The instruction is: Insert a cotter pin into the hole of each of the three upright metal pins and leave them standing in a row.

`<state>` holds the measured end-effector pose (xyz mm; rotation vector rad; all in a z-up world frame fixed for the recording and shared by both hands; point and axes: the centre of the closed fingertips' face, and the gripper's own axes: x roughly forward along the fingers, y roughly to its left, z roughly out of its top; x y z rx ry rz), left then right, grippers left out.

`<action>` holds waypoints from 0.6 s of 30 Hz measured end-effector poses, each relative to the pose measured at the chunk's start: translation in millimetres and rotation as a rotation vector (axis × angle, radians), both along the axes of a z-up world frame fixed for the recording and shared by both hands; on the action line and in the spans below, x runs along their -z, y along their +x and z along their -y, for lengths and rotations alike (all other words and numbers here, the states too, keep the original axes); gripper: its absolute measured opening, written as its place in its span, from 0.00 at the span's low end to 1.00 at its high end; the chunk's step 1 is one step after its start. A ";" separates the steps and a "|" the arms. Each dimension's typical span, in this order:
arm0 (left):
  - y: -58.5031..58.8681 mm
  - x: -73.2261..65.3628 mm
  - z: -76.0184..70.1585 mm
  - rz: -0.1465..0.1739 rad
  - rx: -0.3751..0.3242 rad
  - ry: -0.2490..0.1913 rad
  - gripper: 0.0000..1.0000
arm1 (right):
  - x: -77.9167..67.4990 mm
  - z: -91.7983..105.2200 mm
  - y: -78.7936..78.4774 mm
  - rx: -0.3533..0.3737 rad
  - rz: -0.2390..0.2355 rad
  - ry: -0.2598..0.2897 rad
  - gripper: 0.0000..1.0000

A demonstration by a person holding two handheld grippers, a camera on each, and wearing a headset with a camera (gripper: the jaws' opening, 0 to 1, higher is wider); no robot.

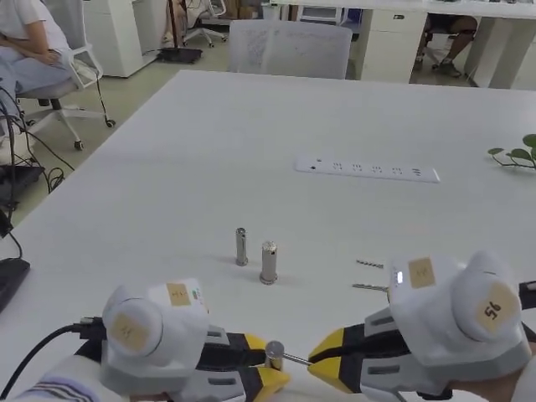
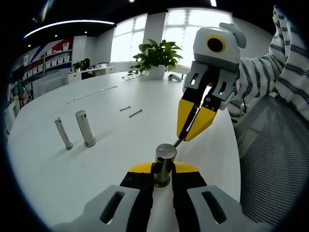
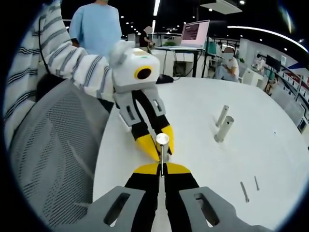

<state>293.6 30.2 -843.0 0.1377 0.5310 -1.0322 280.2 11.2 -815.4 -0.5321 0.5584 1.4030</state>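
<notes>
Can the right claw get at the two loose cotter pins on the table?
Likely yes: the loose cotter pins lie just beyond the right claw with nothing between, but it is shut on a held cotter pin.

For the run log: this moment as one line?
left hand-held gripper: shut on metal pin | right hand-held gripper: shut on cotter pin at pin | other metal pins: upright

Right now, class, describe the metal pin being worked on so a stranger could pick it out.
On the white table, look at the near edge, in front of the two free-standing pins. This metal pin is clamped upright in the jaws of the left gripper, and, unlike its neighbours, has a cotter pin from the right gripper touching its side.
</notes>
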 end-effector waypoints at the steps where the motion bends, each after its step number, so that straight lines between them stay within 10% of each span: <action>1: 0.1 0.0 0.0 0.000 0.001 0.000 0.12 | -0.2 -0.1 0.2 0.000 0.001 0.002 0.03; 18: -0.3 0.6 -0.3 -0.004 -0.002 0.000 0.12 | 0.5 -0.8 -1.2 0.026 0.084 -0.005 0.03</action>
